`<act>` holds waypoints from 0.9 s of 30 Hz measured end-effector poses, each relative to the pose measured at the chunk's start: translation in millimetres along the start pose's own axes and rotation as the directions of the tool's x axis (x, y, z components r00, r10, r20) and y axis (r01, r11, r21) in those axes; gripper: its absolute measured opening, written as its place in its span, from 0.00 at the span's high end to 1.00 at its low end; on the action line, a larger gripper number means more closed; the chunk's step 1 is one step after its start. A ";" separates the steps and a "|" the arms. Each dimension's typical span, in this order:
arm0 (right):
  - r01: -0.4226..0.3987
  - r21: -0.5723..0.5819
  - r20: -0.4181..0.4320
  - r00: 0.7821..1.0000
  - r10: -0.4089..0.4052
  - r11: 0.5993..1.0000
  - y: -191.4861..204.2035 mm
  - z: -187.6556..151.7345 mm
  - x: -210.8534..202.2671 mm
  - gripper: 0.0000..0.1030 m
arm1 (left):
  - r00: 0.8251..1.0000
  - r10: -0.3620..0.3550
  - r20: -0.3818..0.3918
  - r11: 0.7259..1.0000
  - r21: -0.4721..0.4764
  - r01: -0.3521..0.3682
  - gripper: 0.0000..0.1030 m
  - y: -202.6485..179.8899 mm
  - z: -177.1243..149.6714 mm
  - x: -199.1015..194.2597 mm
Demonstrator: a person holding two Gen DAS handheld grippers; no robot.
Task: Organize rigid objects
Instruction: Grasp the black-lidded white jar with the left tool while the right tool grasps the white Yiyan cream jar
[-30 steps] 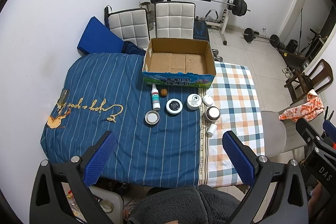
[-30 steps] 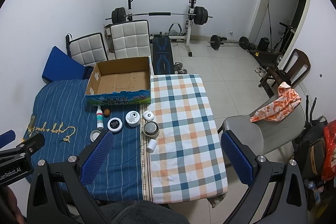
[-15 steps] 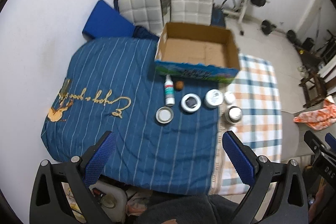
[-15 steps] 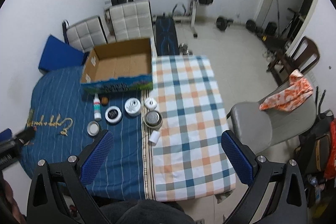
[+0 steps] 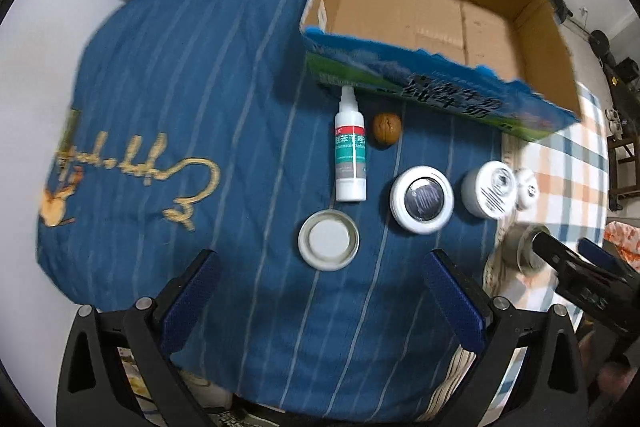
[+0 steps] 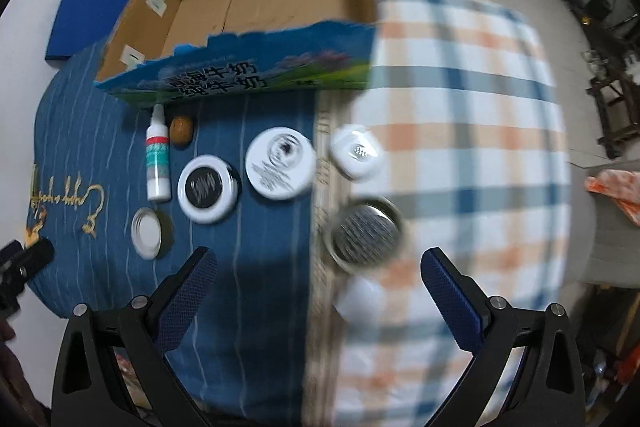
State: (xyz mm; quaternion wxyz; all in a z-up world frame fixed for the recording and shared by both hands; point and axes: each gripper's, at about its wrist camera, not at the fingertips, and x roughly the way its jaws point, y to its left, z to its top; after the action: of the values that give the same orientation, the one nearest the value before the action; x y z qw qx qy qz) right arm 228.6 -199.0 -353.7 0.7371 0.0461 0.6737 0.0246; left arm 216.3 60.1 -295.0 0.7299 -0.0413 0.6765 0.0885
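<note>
Both grippers are dropping much closer to the desk than a second ago, when you were holding them high enough to take in the whole room. Your left gripper (image 5: pixel 320 291) is hanging spread wide and empty above the shallow white round lid (image 5: pixel 328 239), and your right gripper (image 6: pixel 318 291) is equally wide and empty above the ribbed silver-topped round jar (image 6: pixel 364 235).

Everything is still lying on the cloth in front of the open brown cardboard box with the blue-green printed front (image 5: pixel 440 15), which is holding nothing yet. The white plastic spray bottle with a teal label (image 5: pixel 350 151) is lying on its side, its nozzle just beside the box front, with the small brown walnut-like ball (image 5: pixel 387 129) next to it. The white jar with the dark lid (image 5: pixel 421 199), the white jar with a printed lid (image 5: pixel 489 189) and the small white cap-shaped container (image 6: pixel 357 151) are sitting in a close row.

You are risking a few things here. The right view is smearing, so you are probably moving fast and may be overshooting the silver jar. The jars are crowding each other, so a wide jaw may be nudging a neighbour. The bottle and ball are likely to roll if brushed. The shallow lid is offering little height to pinch. Your two grippers are also working near each other.
</note>
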 end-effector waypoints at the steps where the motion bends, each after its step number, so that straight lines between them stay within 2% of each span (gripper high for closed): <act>1: -0.004 0.012 -0.020 1.000 0.004 1.000 4.4 6.7 13.6 0.03 | 1.000 -0.004 -0.025 1.000 -0.009 0.004 0.00 0.2 6.7 14.4; 4: -0.006 0.067 -0.065 0.998 0.011 0.998 10.6 26.6 50.6 0.07 | 0.996 -0.035 -0.081 0.999 -0.020 0.034 0.00 -0.8 22.1 44.2; 7: -0.007 0.107 -0.109 0.994 0.019 0.994 17.5 39.3 79.3 0.13 | 0.993 -0.051 -0.105 0.999 0.000 0.051 0.00 -2.7 30.4 58.6; 9: -0.010 0.121 -0.141 0.990 0.027 0.993 23.7 43.4 95.8 0.19 | 0.991 -0.073 -0.109 0.997 0.015 0.075 0.00 -6.3 37.1 66.8; 11: 0.012 0.136 -0.169 0.986 0.011 0.991 25.9 45.0 109.2 0.31 | 0.990 -0.085 -0.115 0.996 0.032 0.089 0.00 -10.1 41.4 73.0; 12: 0.021 0.143 -0.173 0.985 0.004 0.989 26.2 45.4 114.1 0.31 | 0.989 -0.093 -0.116 0.994 0.040 0.098 0.01 -12.5 43.2 74.9; 15: 0.006 0.164 -0.169 0.985 0.022 0.986 21.6 41.6 113.5 0.32 | 0.987 -0.107 -0.122 0.990 0.080 0.117 0.06 -26.1 45.1 75.0; 19: 0.045 0.132 -0.213 0.977 -0.016 0.990 2.6 24.8 101.1 0.32 | 0.980 -0.132 -0.151 0.980 0.131 0.152 0.06 -53.5 42.8 74.5; 22: 0.051 0.122 -0.225 0.974 -0.023 0.991 -10.7 14.9 93.1 0.32 | 0.968 -0.136 -0.210 0.972 0.159 0.171 0.06 -78.8 41.6 87.5; 27: 0.038 0.114 -0.234 0.972 -0.011 0.993 -29.0 7.6 85.9 0.32 | 0.956 -0.089 -0.279 0.973 0.180 0.143 0.06 -108.8 43.9 112.7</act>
State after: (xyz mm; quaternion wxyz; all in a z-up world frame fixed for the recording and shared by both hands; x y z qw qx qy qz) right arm 243.2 -219.7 -441.1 0.6493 0.0779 0.7563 -0.0190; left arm 287.2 -30.5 -410.0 0.6358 -0.0197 0.7711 -0.0289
